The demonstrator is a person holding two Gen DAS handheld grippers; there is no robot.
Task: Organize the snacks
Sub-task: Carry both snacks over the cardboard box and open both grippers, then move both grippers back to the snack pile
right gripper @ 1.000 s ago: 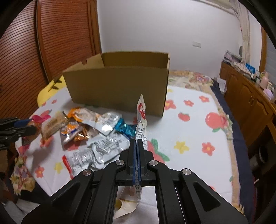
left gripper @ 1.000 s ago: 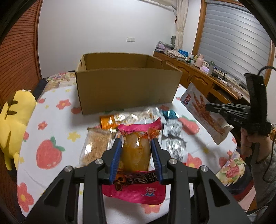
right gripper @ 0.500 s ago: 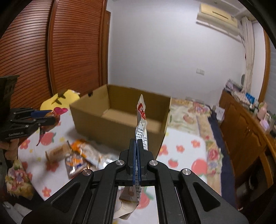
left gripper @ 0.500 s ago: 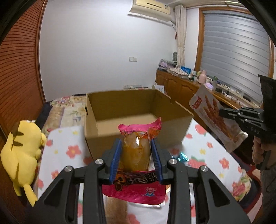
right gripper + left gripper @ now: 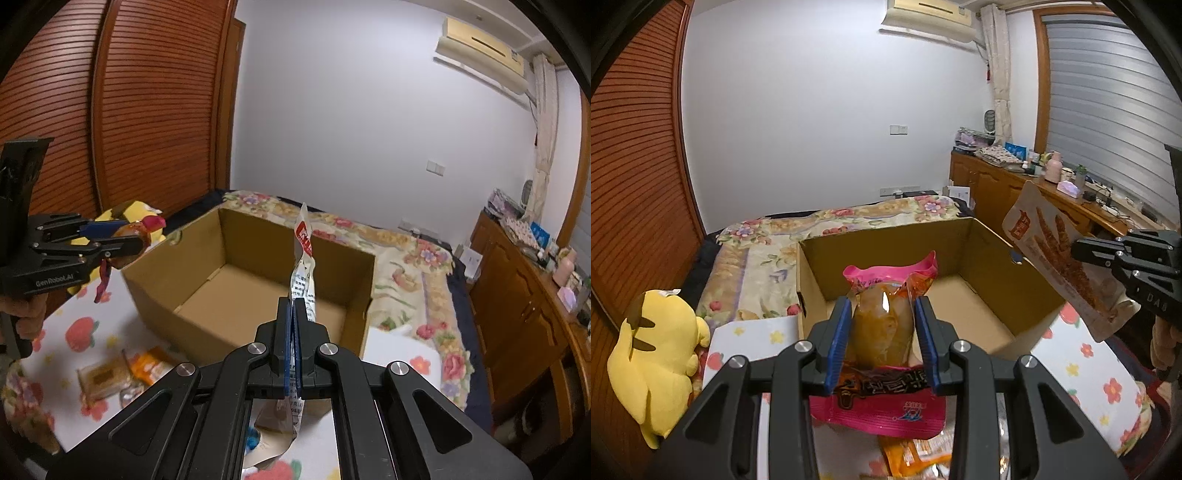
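My left gripper [image 5: 882, 321] is shut on a pink snack packet [image 5: 882, 328] with an orange-brown filling, held in the air over the near wall of an open cardboard box [image 5: 993, 240]. My right gripper [image 5: 294, 310] is shut on the edge of a flat white snack pouch [image 5: 303, 258], raised above the box [image 5: 192, 325] on its right side. In the left wrist view the pouch [image 5: 1056, 258] shows its printed front with fried sticks. In the right wrist view the left gripper [image 5: 136, 236] appears at the left. The box looks bare inside.
Several snack packets [image 5: 107, 376] lie on the strawberry-print cloth [image 5: 74, 339] before the box. A yellow plush toy [image 5: 653, 354] sits at the left edge. A wooden sideboard [image 5: 524, 306] with clutter runs along the right. A flowered bedspread [image 5: 849, 218] lies behind the box.
Both grippers have risen and moved forward with their snacks, from above the packets on the cloth to over the box. Its inside has come into view.
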